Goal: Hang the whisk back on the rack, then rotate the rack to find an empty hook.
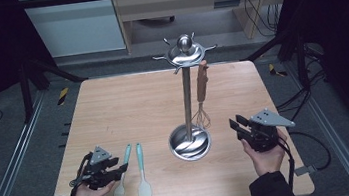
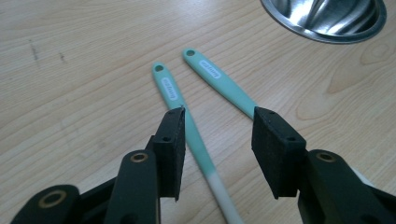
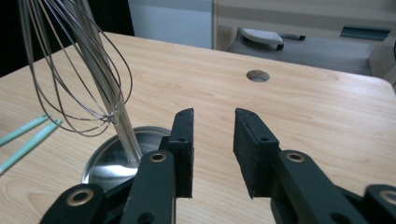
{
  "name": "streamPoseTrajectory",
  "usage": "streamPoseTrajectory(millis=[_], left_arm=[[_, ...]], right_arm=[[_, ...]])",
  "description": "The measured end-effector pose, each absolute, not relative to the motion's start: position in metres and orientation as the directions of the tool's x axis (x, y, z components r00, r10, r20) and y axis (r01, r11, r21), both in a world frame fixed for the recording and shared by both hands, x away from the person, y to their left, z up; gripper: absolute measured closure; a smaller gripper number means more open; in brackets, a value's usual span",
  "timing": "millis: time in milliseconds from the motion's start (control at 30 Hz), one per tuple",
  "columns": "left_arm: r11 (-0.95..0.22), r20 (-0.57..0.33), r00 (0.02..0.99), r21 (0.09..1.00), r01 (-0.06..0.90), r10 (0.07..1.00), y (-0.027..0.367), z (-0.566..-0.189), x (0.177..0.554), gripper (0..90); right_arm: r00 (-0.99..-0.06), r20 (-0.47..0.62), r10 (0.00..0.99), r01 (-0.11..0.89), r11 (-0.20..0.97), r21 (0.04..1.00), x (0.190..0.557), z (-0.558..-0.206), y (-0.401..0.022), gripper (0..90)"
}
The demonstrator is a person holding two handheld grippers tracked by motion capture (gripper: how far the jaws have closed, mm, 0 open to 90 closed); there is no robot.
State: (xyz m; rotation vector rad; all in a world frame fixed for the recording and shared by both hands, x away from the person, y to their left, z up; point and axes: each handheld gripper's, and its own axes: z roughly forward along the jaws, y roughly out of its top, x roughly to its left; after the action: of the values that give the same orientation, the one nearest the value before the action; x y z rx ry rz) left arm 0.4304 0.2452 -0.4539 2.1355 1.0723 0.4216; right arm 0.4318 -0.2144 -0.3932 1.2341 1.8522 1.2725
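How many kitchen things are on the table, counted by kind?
Spatulas with teal handles: 2, first spatula and second spatula, lying side by side near the left gripper.
Whisk: 1, the whisk hanging on the stand.
Steel stand with hooks: 1, the stand.
Total: 4

Left gripper point(image 1: 121, 169) open at two spatulas point(image 1: 136, 175); whisk point(image 1: 202, 99) hangs on stand point(image 1: 186, 101)
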Motion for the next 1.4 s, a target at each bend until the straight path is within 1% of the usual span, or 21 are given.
streamPoseTrajectory(millis=[233, 367, 600, 700, 867, 1067, 1400], left_arm=[[-0.417, -0.016, 0.612, 0.717, 0.558, 0.791, 0.236, -0.455, 0.43, 53.6], [-0.423, -0.016, 0.617, 0.712, 0.559, 0.787, 0.227, -0.456, 0.43, 52.0], [-0.444, 0.012, 0.612, 0.7, 0.559, 0.791, 0.207, -0.46, 0.429, 52.3], [-0.458, 0.026, 0.615, 0.693, 0.557, 0.788, 0.201, -0.463, 0.431, 52.9], [-0.463, 0.037, 0.602, 0.678, 0.571, 0.797, 0.197, -0.47, 0.433, 54.5], [-0.477, 0.054, 0.594, 0.656, 0.585, 0.802, 0.193, -0.476, 0.434, 58.0], [-0.455, 0.004, 0.584, 0.63, 0.629, 0.812, 0.189, -0.483, 0.437, 63.7]], right_arm=[[-0.415, 0.043, 0.909, 0.406, 0.142, 0.903, 0.428, -0.408, -0.215, 64.7], [-0.42, 0.048, 0.906, 0.425, 0.15, 0.892, 0.423, -0.416, -0.218, 59.8], [-0.432, 0.067, 0.9, 0.472, 0.162, 0.866, 0.418, -0.427, -0.22, 57.6], [-0.429, 0.054, 0.902, 0.482, 0.178, 0.858, 0.418, -0.43, -0.223, 57.0], [-0.416, 0.065, 0.907, 0.507, 0.173, 0.844, 0.418, -0.433, -0.224, 56.9], [-0.425, 0.063, 0.903, 0.505, 0.179, 0.844, 0.419, -0.433, -0.219, 56.6], [-0.42, 0.061, 0.905, 0.519, 0.184, 0.835, 0.421, -0.435, -0.218, 56.4]])
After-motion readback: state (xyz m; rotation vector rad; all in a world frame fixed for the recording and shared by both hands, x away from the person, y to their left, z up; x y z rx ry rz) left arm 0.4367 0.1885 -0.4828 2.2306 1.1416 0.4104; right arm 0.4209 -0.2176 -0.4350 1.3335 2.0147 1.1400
